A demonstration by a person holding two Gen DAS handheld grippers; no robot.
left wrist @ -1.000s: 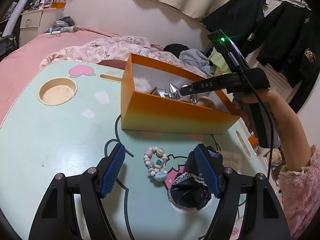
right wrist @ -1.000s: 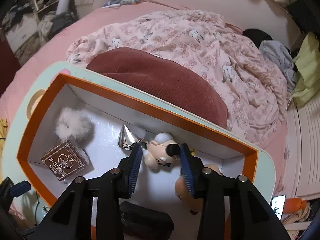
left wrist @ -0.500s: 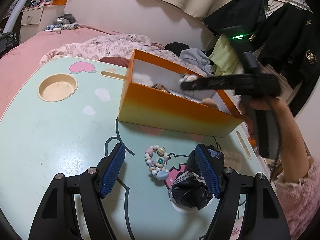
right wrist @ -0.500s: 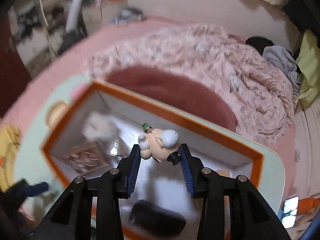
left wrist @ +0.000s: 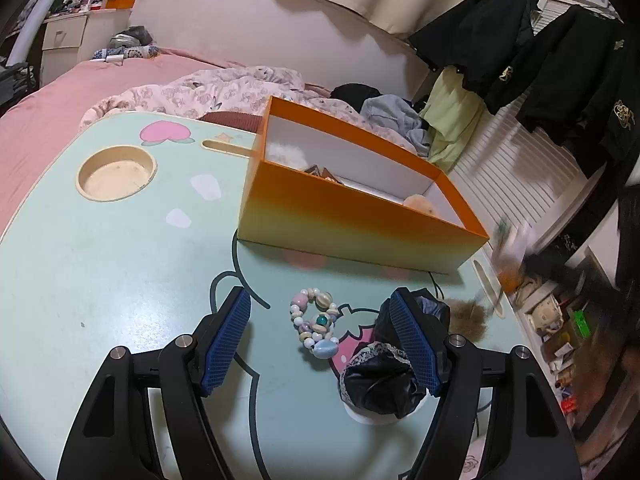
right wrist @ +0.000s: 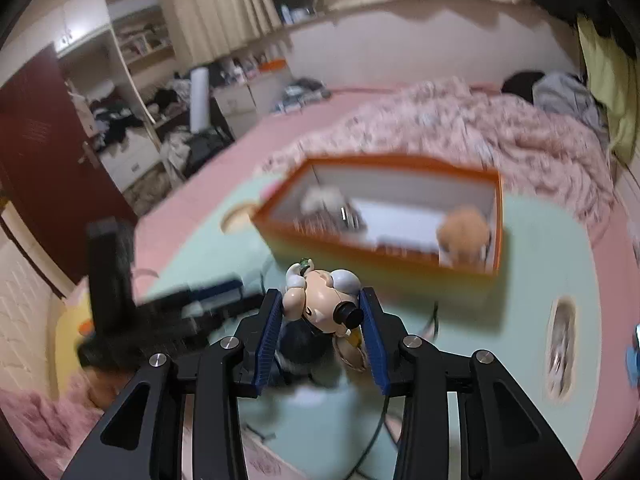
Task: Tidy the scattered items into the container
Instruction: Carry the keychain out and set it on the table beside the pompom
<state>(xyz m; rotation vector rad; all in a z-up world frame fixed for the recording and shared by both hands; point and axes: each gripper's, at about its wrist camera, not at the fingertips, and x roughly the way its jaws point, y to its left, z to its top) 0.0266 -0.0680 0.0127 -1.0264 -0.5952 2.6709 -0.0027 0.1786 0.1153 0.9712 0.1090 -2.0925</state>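
Already the tall orange cardboard box with white lining (left wrist: 352, 216) holds several things: a white fluffy pompom (right wrist: 320, 200), a peach-coloured plush ball (right wrist: 464, 232) in the corner, and what looks like a small dark box, too blurred to be sure. Left on the mint-green cartoon-printed lap table (left wrist: 100, 272) are a pastel shell-and-bead bracelet (left wrist: 314, 326) and a black glossy scrunchie with lace trim (left wrist: 384, 368), plus a brown furry pompom (left wrist: 468, 318) near the table's right edge. So the job is partly done, with at least three pieces loose.

The right gripper (right wrist: 322, 322) is clamped on a small pale cartoon figurine with white hair and a black nub (right wrist: 324, 300), held in the air in front of the box and outside it; its jaws have just closed a little further on the toy. The left gripper (left wrist: 324, 340) hovers over the table with jaws wide apart, the bracelet between them untouched and the scrunchie by the right pad.

No brand or writing is legible.
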